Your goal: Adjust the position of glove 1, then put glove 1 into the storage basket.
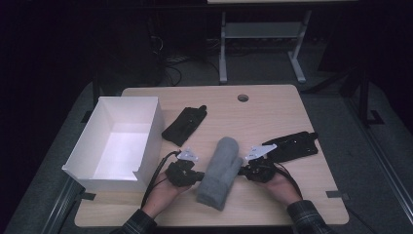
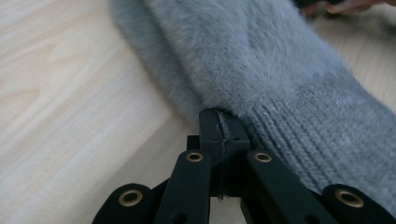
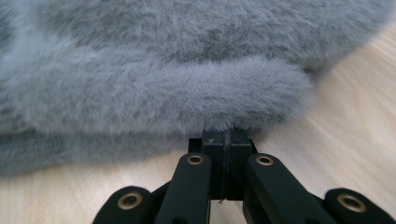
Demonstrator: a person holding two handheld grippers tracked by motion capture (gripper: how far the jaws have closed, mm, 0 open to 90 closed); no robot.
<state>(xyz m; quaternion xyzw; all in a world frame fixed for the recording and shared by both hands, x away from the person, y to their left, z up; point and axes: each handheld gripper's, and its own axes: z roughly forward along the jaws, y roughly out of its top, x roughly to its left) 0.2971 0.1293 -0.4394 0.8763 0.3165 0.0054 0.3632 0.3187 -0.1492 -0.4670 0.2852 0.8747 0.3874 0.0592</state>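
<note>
A: Where does the grey mitten (image 1: pixel 221 171) lie?
B: On the table (image 1: pixel 272 105), near its front edge, fuzzy tip toward 12 o'clock, ribbed cuff toward 6.
A: Left gripper (image 1: pixel 194 175)?
B: At the mitten's 9 o'clock edge, jaws pinched together on its edge.
A: Right gripper (image 1: pixel 245 171)?
B: At 3 o'clock, jaws together at the thumb's fur; grip uncertain. White box (image 1: pixel 92 146) at far 9 o'clock.
</note>
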